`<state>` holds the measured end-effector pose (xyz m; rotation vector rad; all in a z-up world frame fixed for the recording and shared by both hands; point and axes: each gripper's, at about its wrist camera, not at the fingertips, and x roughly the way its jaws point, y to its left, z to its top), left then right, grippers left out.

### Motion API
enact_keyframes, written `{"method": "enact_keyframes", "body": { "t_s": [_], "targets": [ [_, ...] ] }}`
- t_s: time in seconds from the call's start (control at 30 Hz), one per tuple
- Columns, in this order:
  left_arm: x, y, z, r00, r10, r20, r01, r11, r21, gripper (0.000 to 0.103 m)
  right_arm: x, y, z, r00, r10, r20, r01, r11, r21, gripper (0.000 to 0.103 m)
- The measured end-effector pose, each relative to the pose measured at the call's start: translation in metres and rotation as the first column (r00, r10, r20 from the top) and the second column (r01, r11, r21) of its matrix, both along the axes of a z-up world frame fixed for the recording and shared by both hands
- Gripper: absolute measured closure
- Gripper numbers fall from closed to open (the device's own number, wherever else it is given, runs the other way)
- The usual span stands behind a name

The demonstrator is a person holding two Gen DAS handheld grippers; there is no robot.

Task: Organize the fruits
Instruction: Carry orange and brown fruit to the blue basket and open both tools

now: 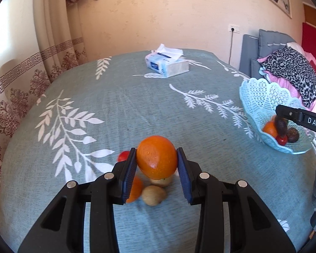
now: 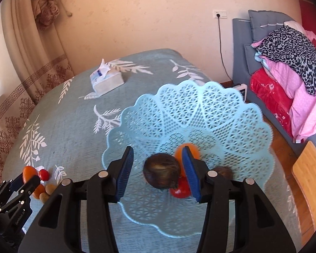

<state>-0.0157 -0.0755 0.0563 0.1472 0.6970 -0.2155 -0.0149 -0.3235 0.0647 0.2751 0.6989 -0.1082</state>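
Note:
My left gripper (image 1: 156, 158) is shut on an orange (image 1: 156, 157) and holds it just above the teal cloth. Under it lie a second orange (image 1: 135, 189), two tan round fruits (image 1: 153, 195) and a small red fruit (image 1: 123, 156). The light blue lattice basket (image 1: 261, 99) stands at the right. My right gripper (image 2: 158, 160) hangs open over the basket (image 2: 200, 109). A dark brown fruit (image 2: 162, 170) sits between its fingers, touching neither pad. An orange (image 2: 187, 149), a red fruit (image 2: 180, 188) and another brown fruit (image 2: 223, 171) also lie in the basket.
A tissue box (image 1: 167, 64) stands at the far side of the cloth-covered table (image 1: 115, 105). A curtain (image 1: 21, 73) hangs at the left. A grey bed with pink and leopard-print bedding (image 2: 288, 59) is at the right, beyond the table edge.

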Motion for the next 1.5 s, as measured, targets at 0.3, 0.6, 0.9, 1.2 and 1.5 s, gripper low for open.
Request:
{"method": "enact_keyframes", "body": {
  "t_s": [0.3, 0.6, 0.9, 1.2, 1.5],
  "targets": [
    [0.004, -0.04, 0.008, 0.996, -0.091, -0.01, 0.091, 0.996, -0.021, 0.065, -0.012, -0.018, 0.0, 0.997, -0.07, 0.013, 0.071, 0.995, -0.065, 0.049],
    [0.013, -0.093, 0.017, 0.978, -0.209, -0.01, 0.208, 0.977, -0.051, 0.065, -0.021, -0.029, 0.003, 0.992, -0.115, 0.042, 0.12, 0.983, -0.138, 0.049],
    [0.028, -0.131, 0.02, 0.959, -0.284, -0.008, 0.283, 0.957, -0.067, 0.065, -0.023, -0.043, 0.005, 0.988, -0.149, 0.051, 0.154, 0.979, -0.133, 0.047],
    [0.038, -0.152, 0.013, 0.94, -0.338, -0.043, 0.333, 0.938, -0.093, 0.065, -0.025, -0.048, 0.008, 0.983, -0.171, 0.063, 0.179, 0.974, -0.137, 0.047],
    [0.038, -0.146, 0.014, 0.952, -0.306, -0.032, 0.301, 0.948, -0.107, 0.039, -0.027, -0.047, 0.008, 0.982, -0.177, 0.073, 0.186, 0.973, -0.138, 0.04]
  ]
}}
